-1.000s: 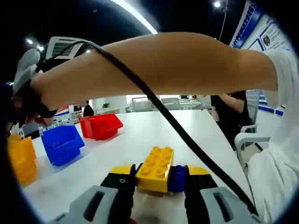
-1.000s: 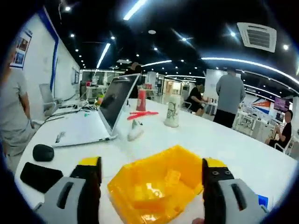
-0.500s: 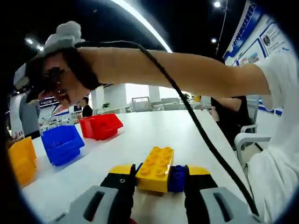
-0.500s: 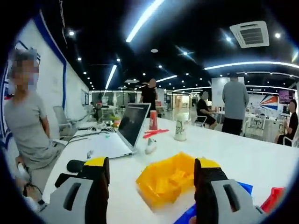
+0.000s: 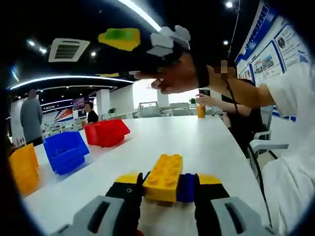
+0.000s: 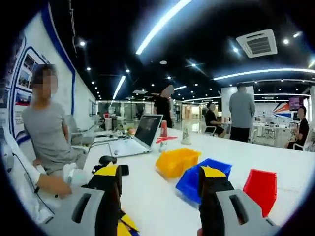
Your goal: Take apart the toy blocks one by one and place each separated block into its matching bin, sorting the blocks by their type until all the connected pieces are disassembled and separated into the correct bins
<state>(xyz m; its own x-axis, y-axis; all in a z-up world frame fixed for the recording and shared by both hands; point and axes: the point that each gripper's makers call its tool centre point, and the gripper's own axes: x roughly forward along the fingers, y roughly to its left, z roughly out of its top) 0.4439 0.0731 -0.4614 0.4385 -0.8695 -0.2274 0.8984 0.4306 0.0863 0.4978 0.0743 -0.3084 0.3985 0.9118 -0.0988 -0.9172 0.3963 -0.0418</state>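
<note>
Yellow block [image 5: 165, 177] stuck on a blue block [image 5: 185, 187], both down low on the white table [image 5: 197, 142], right between the jaws of the left gripper [image 5: 166, 189]. Jaws pressed in on the two blocks from both sides, holding them tight. Studs on top of the yellow one, facing up.

Off to the left in the left gripper view, three bins in a row: red bin [image 5: 106, 132] farthest, blue bin [image 5: 65, 151] next, yellow bin [image 5: 21, 169] nearest the edge. All well apart from the blocks.

Up high in the same view, a hand [image 5: 179, 73] holding the other tool in the air, over the table.

In the right gripper view, right gripper [image 6: 158, 187] wide open, nothing between its jaws. Past the jaws, the same three bins on the table, side by side. A bit of yellow and blue block low by the left jaw. Farther back, an open laptop [image 6: 140, 136], a black mouse [image 6: 106, 160], and people standing and sitting around the room.
</note>
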